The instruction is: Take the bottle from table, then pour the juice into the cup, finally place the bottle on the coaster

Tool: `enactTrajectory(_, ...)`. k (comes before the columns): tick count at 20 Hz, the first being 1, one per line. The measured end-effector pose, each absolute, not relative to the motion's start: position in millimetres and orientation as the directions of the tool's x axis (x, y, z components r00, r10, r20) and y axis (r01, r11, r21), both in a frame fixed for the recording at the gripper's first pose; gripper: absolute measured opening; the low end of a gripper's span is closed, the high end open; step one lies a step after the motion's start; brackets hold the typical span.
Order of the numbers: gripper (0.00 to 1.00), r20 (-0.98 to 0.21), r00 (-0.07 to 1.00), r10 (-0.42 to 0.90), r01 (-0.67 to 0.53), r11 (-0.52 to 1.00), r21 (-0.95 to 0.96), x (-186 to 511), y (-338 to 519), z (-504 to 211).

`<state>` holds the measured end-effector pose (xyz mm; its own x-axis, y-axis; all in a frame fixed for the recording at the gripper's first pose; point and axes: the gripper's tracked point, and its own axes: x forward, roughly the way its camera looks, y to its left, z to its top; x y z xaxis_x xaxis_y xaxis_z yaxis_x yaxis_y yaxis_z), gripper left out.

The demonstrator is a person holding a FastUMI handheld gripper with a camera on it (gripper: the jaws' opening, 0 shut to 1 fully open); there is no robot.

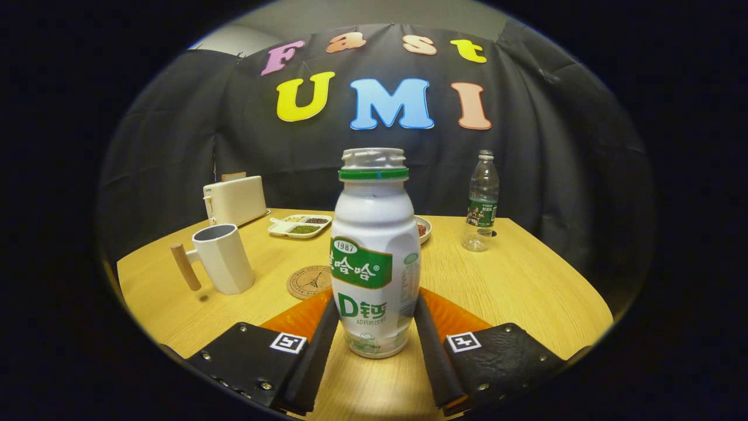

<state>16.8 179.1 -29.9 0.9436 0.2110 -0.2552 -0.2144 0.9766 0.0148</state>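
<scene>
- Bottle [374,257] stands upright on the desk [526,280], between the fingers of the hand-held gripper [375,327], which close on its lower sides
- Cup [225,257] at ten o'clock
- Likely light, smooth plastic; grip mid-body

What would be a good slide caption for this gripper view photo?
The tool closes its fingers on an upright white bottle on the table, with mug and coaster nearby.

Looking dim overall, with warm light falling from above onto the table [526,280]. Glaring softly on the bottle [374,245]. Bending strongly toward the edges; far things perhaps slightly blurring.
</scene>
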Motion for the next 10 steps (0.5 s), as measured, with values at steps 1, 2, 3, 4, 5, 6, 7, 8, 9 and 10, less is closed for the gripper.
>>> enactTrajectory(1, 0.72, -0.261, 0.943, 0.207, -0.211, 0.977, 0.011, 14.5, 179.5, -28.2)
enactTrajectory(2, 0.69, -0.265, 0.943, 0.202, -0.208, 0.978, 0.005, 15.8, 179.1, -32.4)
enactTrajectory(3, 0.69, -0.262, 0.944, 0.199, -0.206, 0.978, -0.002, 15.5, 178.6, -31.4)
enactTrajectory(4, 0.69, -0.267, 0.944, 0.194, -0.205, 0.979, -0.012, 15.9, 178.6, -30.9)
enactTrajectory(5, 0.69, -0.263, 0.948, 0.178, -0.189, 0.982, -0.018, 15.0, 176.8, -30.0)
enactTrajectory(6, 0.63, -0.266, 0.949, 0.169, -0.184, 0.982, -0.031, 15.7, 178.4, -30.1)
enactTrajectory(7, 0.63, -0.266, 0.949, 0.168, -0.185, 0.982, -0.041, 16.0, 178.8, -29.7)
enactTrajectory(8, 0.63, -0.272, 0.949, 0.161, -0.183, 0.981, -0.059, 16.6, 177.6, -30.4)
enactTrajectory(9, 0.63, -0.276, 0.949, 0.151, -0.181, 0.980, -0.087, 17.0, 177.5, -28.1)
enactTrajectory(10, 0.63, -0.279, 0.950, 0.138, -0.177, 0.977, -0.119, 17.5, 178.3, -27.8)
